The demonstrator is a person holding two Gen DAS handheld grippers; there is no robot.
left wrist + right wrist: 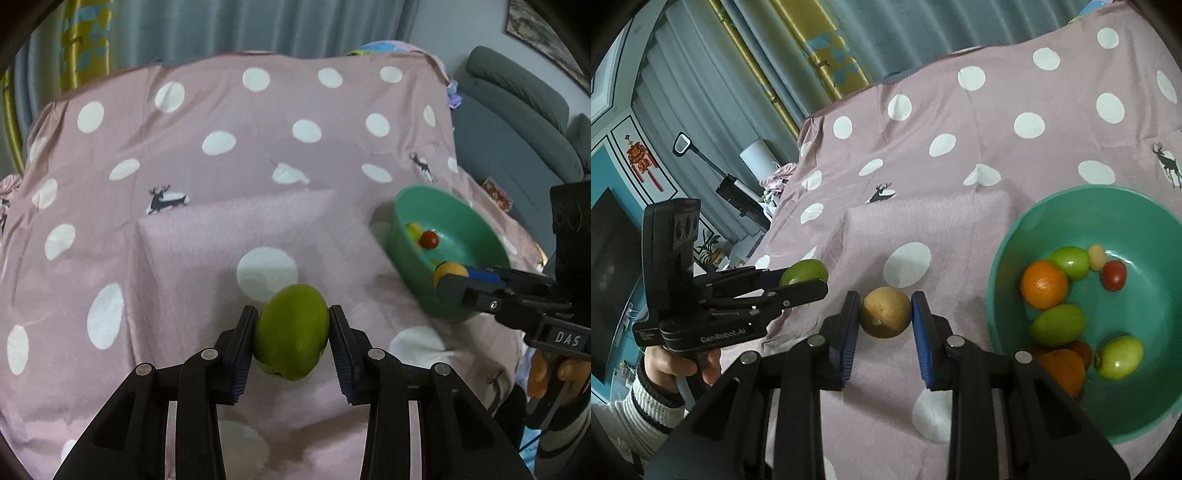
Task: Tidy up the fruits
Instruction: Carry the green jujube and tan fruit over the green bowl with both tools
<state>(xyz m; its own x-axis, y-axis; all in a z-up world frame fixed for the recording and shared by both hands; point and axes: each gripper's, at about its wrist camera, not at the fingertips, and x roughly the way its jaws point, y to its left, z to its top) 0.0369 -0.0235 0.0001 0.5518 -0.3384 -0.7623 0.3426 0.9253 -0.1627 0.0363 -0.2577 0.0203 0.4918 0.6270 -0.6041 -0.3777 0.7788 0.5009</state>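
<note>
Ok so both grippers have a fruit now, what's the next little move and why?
Probably carry the right gripper sideways over the green bowl and let go there. It is shut on the brownish round fruit, and the bowl, already holding other fruit, sits just beside it. The left gripper, shut on the green fruit, is farther away and can follow.

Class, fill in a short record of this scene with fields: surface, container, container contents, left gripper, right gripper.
surface: pink cloth with white dots
container: round green plastic bowl
container contents: orange round fruit, green fruits, small red fruit, other pieces partly hidden
left gripper: jaws shut on oval green fruit
right gripper: jaws shut on round brownish-yellow fruit, beside the bowl
</note>
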